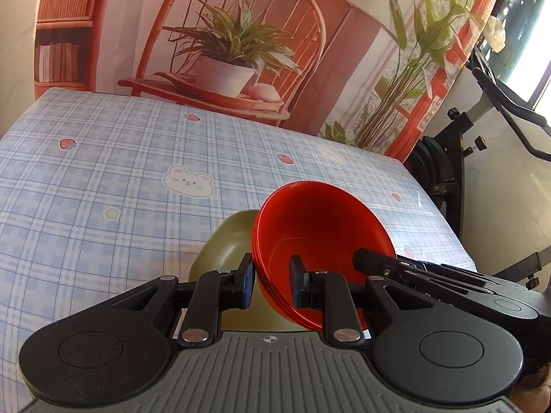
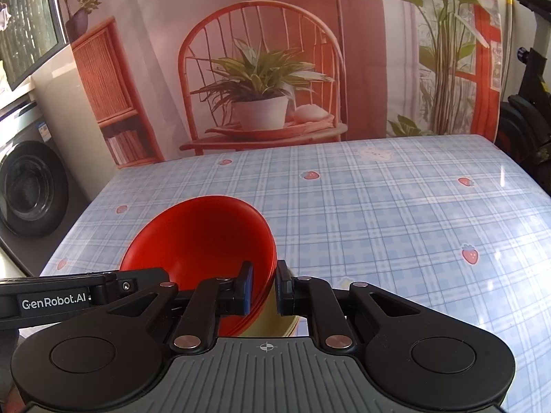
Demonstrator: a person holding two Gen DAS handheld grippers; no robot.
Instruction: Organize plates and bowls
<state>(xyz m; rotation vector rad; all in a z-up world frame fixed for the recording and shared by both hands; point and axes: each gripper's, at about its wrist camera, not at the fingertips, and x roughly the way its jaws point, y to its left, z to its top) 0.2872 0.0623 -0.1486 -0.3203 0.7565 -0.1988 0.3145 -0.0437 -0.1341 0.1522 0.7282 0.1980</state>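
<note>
Tilting steeply on edge above the near part of the tabletop point(image 1: 103, 158), the stack of red bowls point(image 1: 320, 241) has its open mouth turned up and toward the far backdrop, rims nested tight together. The left gripper point(image 1: 270, 284) is clamped across the stack's left rim, one finger inside the bowl and the other outside against the wall. The right gripper point(image 2: 264, 287) pinches the opposite rim the same way, its fingers closed on the thin red edge. Just behind and under the stack sits an olive green bowl point(image 1: 230, 241), its mouth opening upward; the red stack's underside looks to rest in or against it, though the contact is hidden. A checked blue cloth with strawberries covers the tabletop.
</note>
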